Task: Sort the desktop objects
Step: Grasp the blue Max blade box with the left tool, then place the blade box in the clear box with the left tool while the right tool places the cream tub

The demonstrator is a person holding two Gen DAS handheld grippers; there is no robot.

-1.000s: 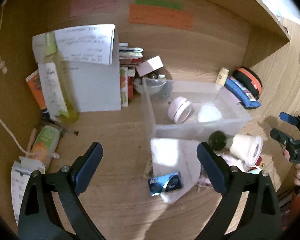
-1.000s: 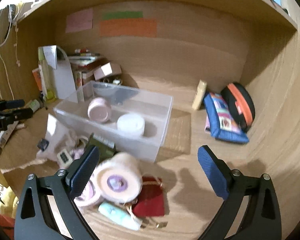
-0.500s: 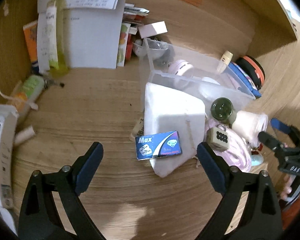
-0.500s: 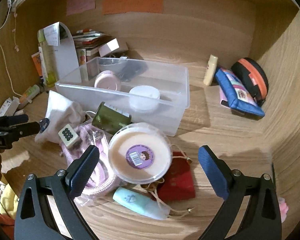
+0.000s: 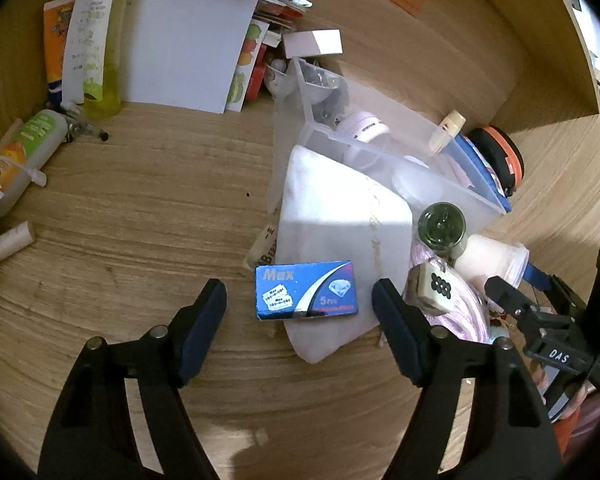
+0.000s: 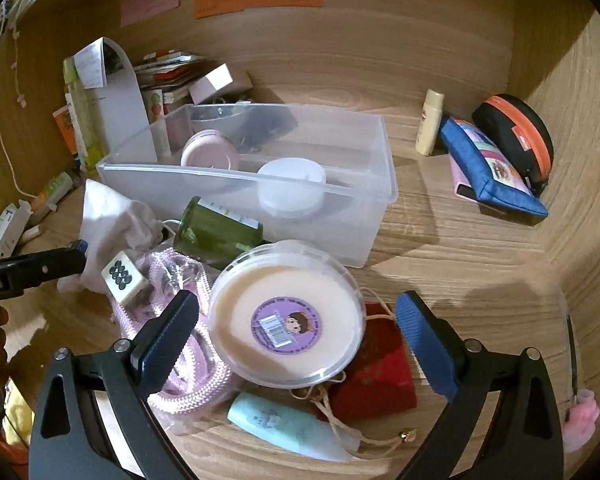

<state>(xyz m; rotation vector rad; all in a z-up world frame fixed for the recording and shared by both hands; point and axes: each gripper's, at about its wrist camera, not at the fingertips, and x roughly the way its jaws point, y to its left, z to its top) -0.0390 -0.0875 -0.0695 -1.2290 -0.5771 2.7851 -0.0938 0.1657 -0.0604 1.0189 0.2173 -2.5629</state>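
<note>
A blue "Max" razor-blade box (image 5: 306, 290) lies on a white cloth pouch (image 5: 340, 216) on the wooden desk. My left gripper (image 5: 298, 296) straddles the box; its jaws are closing, and both pads still stand clear of it. In the right wrist view, a round clear tub with a purple sticker (image 6: 286, 312) lies between the wide-open fingers of my right gripper (image 6: 296, 308), untouched. Around the tub are a green glass bottle (image 6: 216, 228), a mahjong tile (image 6: 122, 276), pink cord (image 6: 192, 384), a red pouch (image 6: 380, 380) and a pale blue tube (image 6: 284, 424).
A clear plastic bin (image 6: 364, 216) behind the pile holds a pink jar (image 6: 210, 154) and a white lid (image 6: 292, 184). Papers and a yellow bottle (image 5: 100, 40) stand at the back left. A blue pouch (image 6: 492, 168) and a black-orange case (image 6: 516, 136) lie at the right.
Both grippers have come down closer to the desk. The left jaws have narrowed around the blue box. The round tub now lies between the right fingers.
</note>
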